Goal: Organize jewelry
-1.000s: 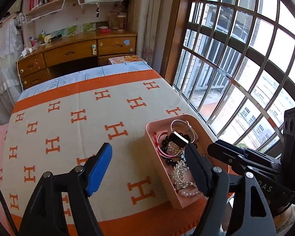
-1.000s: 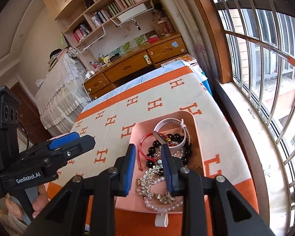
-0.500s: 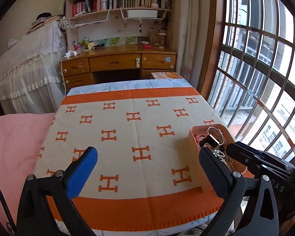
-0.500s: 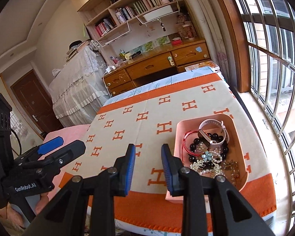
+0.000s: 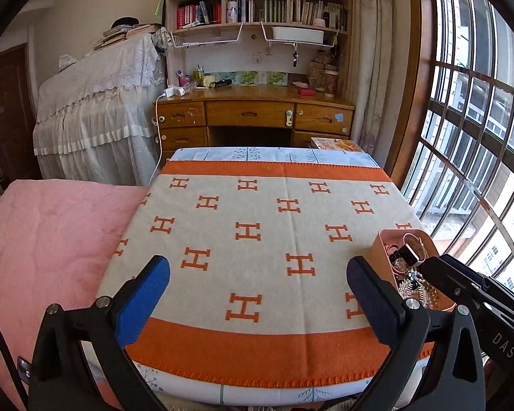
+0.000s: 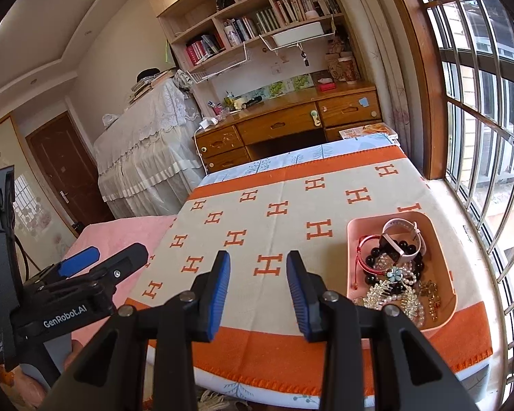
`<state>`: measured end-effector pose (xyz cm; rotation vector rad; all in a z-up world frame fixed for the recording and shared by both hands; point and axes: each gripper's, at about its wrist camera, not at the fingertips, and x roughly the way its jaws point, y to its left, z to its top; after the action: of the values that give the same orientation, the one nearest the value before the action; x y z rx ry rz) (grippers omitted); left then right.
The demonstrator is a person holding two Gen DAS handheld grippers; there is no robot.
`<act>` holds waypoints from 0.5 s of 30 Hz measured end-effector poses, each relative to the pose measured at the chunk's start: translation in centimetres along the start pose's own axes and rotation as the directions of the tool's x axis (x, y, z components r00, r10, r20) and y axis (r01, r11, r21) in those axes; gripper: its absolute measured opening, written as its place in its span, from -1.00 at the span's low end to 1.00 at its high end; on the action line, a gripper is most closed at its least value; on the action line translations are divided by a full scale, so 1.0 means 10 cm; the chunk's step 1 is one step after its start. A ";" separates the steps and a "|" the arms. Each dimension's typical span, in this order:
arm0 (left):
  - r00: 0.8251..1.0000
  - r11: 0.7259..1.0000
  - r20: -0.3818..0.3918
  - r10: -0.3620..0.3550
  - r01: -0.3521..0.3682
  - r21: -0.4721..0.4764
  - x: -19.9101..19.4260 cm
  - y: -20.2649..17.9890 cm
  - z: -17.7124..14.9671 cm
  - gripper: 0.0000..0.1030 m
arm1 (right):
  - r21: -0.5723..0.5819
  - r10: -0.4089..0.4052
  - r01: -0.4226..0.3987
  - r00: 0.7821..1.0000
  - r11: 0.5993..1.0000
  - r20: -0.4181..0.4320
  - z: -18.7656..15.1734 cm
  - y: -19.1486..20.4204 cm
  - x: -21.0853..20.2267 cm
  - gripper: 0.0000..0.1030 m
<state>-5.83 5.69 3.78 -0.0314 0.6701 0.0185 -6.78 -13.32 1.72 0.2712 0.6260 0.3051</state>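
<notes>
A pink tray point(image 6: 441, 257) stands at the right front of the table, by the window. In it lie a pink-strapped watch point(image 6: 402, 231), a black bead bracelet point(image 6: 373, 259), a red cord bracelet point(image 6: 362, 244) and a silver comb with pearls point(image 6: 383, 294). My right gripper point(image 6: 258, 260) hovers left of the tray, above the blanket; its jaws are opening with nothing between them. My left gripper point(image 5: 257, 269) is wide open and empty over the table's front, the tray point(image 5: 382, 257) just beyond its right finger.
An orange and beige H-pattern blanket point(image 5: 257, 205) covers the table. A pink quilt point(image 5: 51, 239) lies to the left. A wooden desk point(image 5: 257, 113) and bookshelves stand behind, and a barred window point(image 5: 479, 137) runs along the right side.
Both grippers have drawn back and up from the tray. The left one swung left and spread its jaws wider. The right one, which was over the jewelry, now sits left of the tray with wider jaws.
</notes>
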 end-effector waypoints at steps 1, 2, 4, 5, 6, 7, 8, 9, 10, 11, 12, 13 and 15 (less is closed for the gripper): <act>1.000 1.000 0.000 0.001 -0.001 0.000 0.00 0.01 -0.01 0.98 | -0.006 -0.001 0.001 1.000 1.000 0.000 0.00 0.03 0.00 -0.33; 1.000 1.000 0.002 0.003 -0.003 0.000 -0.01 0.01 -0.01 0.98 | -0.011 -0.003 0.003 1.000 1.000 0.001 0.00 0.05 0.00 -0.33; 1.000 1.000 0.003 0.002 -0.002 0.000 -0.02 0.01 -0.01 0.98 | -0.025 -0.012 0.012 1.000 1.000 0.007 -0.01 0.09 0.00 -0.33; 1.000 1.000 0.005 0.001 -0.001 0.001 -0.03 0.01 -0.02 0.98 | -0.031 -0.016 0.016 1.000 0.999 0.009 -0.01 0.11 -0.01 -0.33; 1.000 1.000 0.009 0.002 -0.002 0.001 -0.04 0.02 -0.01 0.98 | -0.034 -0.018 0.018 1.000 0.999 0.011 -0.01 0.13 -0.01 -0.32; 1.000 1.000 0.012 0.004 -0.004 0.004 -0.04 0.01 -0.01 0.98 | -0.035 -0.018 0.018 1.000 0.999 0.011 -0.01 0.14 -0.01 -0.32; 1.000 1.000 0.015 0.004 -0.005 0.007 -0.05 0.01 -0.01 0.98 | -0.034 -0.019 0.019 1.000 0.999 0.010 -0.02 0.14 -0.01 -0.32; 1.000 1.000 0.018 0.004 -0.004 0.009 -0.05 0.00 -0.01 0.98 | -0.034 -0.019 0.019 1.000 0.999 0.010 -0.02 0.14 -0.01 -0.31; 1.000 1.000 0.020 0.004 -0.004 0.011 -0.06 -0.01 0.00 0.98 | -0.035 -0.017 0.017 1.000 0.999 0.010 -0.02 0.14 -0.01 -0.31; 1.000 1.000 0.021 0.003 -0.003 0.012 -0.06 -0.02 0.01 0.98 | -0.037 -0.016 0.016 1.000 0.999 0.008 -0.01 0.16 -0.01 -0.30; 1.000 1.000 0.021 0.002 -0.002 0.014 -0.06 -0.02 0.01 0.98 | -0.040 -0.016 0.016 1.000 0.999 0.007 -0.01 0.17 0.00 -0.28; 1.000 1.000 0.022 0.001 -0.001 0.014 -0.06 -0.02 0.01 0.98 | -0.042 -0.016 0.016 1.000 0.999 0.006 -0.01 0.18 0.00 -0.24; 1.000 1.000 0.024 0.001 -0.001 0.015 -0.05 -0.03 0.02 0.98 | -0.046 -0.016 0.016 1.000 0.999 0.006 -0.01 0.19 0.00 -0.14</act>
<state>-6.14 5.44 4.26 -0.0168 0.6467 0.0146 -7.22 -11.52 2.27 0.2231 0.6148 0.3026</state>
